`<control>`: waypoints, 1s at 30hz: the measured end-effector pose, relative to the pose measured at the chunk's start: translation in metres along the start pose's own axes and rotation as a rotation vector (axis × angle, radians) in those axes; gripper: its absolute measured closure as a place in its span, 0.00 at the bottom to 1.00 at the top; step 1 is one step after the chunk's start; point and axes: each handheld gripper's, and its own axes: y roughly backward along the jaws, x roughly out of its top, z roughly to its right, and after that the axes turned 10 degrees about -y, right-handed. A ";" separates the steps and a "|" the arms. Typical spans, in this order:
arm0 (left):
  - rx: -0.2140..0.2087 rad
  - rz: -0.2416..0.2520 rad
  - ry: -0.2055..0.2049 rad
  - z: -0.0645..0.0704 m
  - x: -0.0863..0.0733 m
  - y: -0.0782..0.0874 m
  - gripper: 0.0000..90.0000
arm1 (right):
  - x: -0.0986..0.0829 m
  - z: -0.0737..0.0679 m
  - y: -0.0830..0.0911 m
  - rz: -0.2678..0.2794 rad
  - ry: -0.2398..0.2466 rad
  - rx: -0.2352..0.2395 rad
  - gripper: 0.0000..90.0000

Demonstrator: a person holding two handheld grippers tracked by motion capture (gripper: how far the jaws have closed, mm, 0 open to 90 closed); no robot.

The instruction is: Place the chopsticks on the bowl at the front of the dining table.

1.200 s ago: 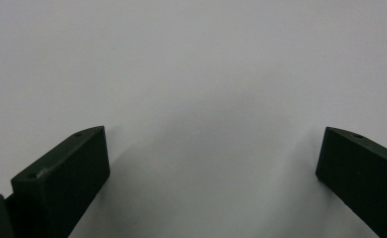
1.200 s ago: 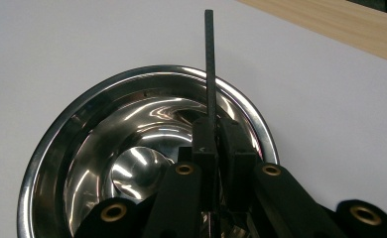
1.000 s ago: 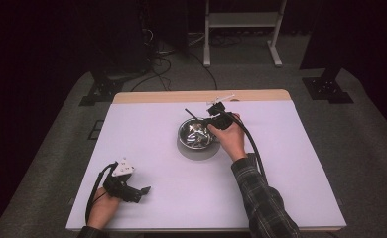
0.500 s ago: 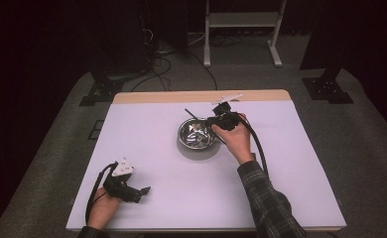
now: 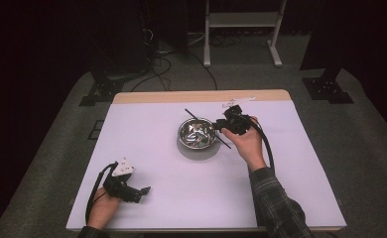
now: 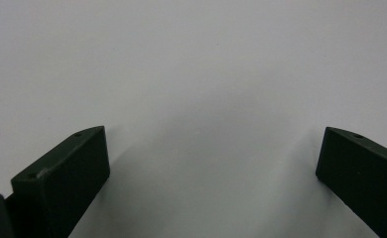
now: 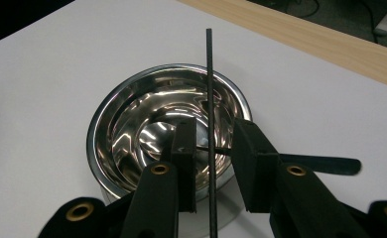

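Note:
A shiny steel bowl (image 5: 194,133) (image 7: 132,124) stands on the white table just beyond centre. A thin black stick (image 5: 191,115) (image 7: 209,64) lies slantwise over the bowl, its far end past the far rim. My right gripper (image 5: 221,126) (image 7: 212,124) is at the bowl's right rim, open by a narrow gap. The stick runs between the jaws with a little space on each side. My left gripper (image 5: 141,192) (image 6: 214,131) rests wide open at the near left of the table with only bare white surface between its jaws.
The white table top (image 5: 290,163) has a wooden strip (image 5: 161,96) along its far edge, with a small white label (image 5: 238,101) lying there. Beyond the table are cables and a stand's legs (image 5: 241,29) on the grey floor.
My right gripper has shifted slightly right and nearer, while the stick stays across the bowl. The left gripper has not moved.

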 end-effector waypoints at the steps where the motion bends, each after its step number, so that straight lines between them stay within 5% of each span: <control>1: 0.000 0.000 0.000 0.000 0.000 0.000 0.00 | -0.001 0.000 0.002 0.002 -0.001 -0.002 0.79; 30: 0.000 0.001 0.004 0.000 0.000 0.000 0.00 | -0.045 0.023 0.060 0.039 -0.002 -0.052 0.68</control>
